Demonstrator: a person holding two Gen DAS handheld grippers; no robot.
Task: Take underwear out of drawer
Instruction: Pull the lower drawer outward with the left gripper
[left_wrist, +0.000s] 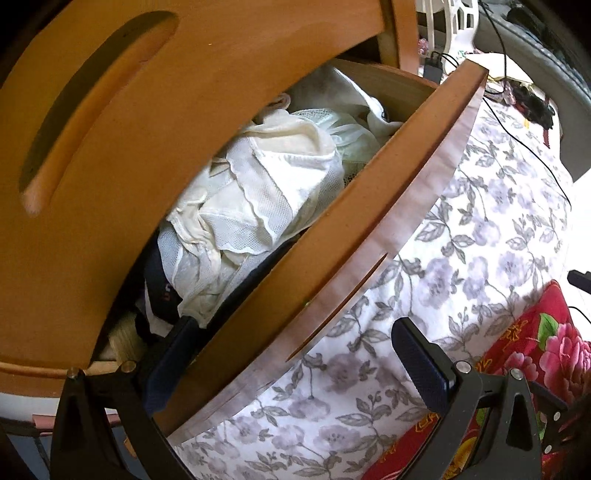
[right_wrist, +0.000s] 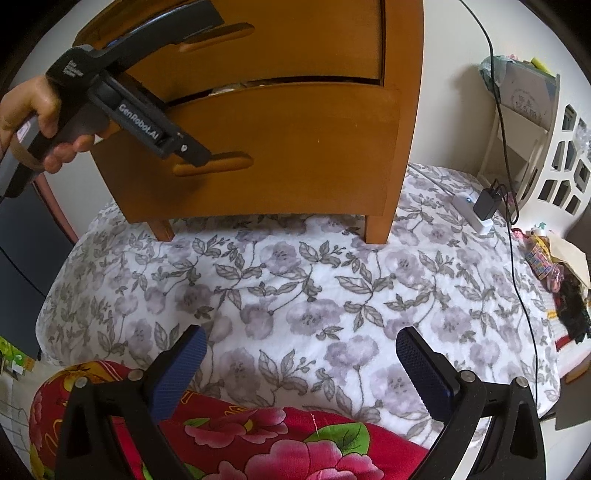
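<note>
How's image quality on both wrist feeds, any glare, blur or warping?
Left wrist: sharp, heavy fisheye bowing the drawer front; its top edge shows pale sheen, the room behind is overexposed. Right wrist: even light, sharp, cabinet warped, dark vignette corners.

— What is being carried by the bed (right_wrist: 295, 295)?

— A wooden cabinet (right_wrist: 266, 147) is being borne on the flowered sheet, well ahead of the right fingertips (right_wrist: 417, 354). A white power strip (right_wrist: 469, 212) is being supported beyond the right-hand finger.

— And nearer?

— A red floral quilt (right_wrist: 258, 435) is being held beneath the fingers.
</note>
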